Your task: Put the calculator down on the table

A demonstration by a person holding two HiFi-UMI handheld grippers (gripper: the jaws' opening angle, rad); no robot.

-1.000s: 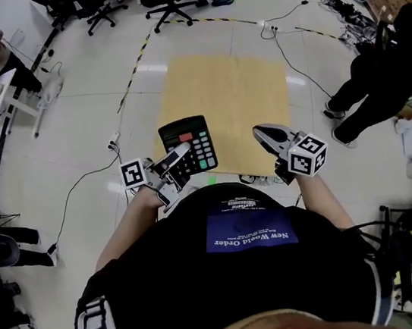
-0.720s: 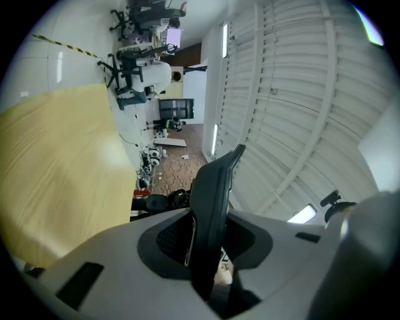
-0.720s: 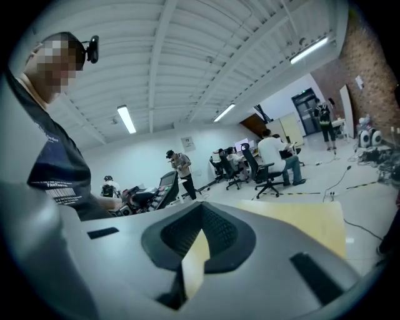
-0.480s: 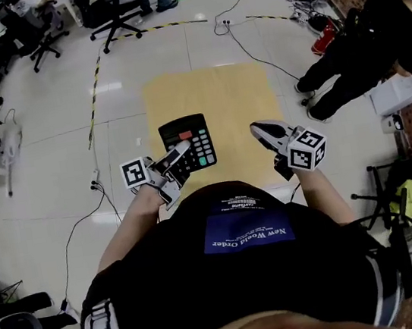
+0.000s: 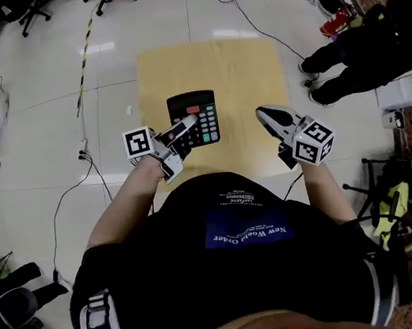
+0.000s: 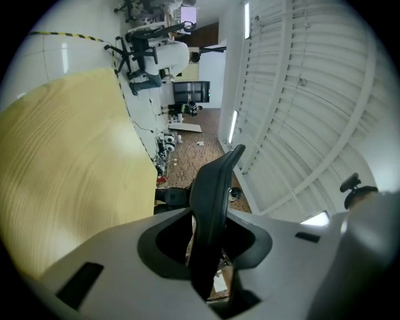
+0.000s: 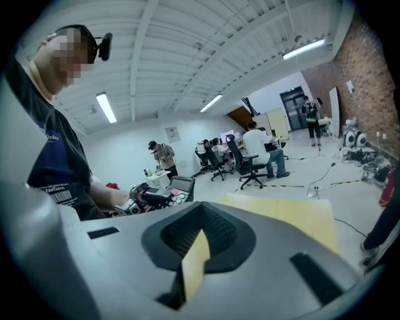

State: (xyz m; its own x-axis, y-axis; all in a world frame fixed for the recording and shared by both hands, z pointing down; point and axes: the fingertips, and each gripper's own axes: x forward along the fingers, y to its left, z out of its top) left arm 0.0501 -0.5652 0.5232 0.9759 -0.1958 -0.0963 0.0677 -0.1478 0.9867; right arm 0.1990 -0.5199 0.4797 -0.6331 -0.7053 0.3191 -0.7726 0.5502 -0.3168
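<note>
The left gripper (image 5: 185,128) clamped the black rectangular plastic calculator (image 5: 199,109) over the light wooden table (image 5: 245,70); the right gripper (image 5: 264,115) was closed and empty.

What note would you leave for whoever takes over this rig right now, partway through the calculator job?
Left gripper: shut on the calculator, gripping its near edge.
Right gripper: empty, jaws together at the tips.
Calculator: held over the table, not lying on it.
Done: calculator gripped and positioned over the table.
Left: lower it flat onto the table, open the left gripper, draw back.
</note>
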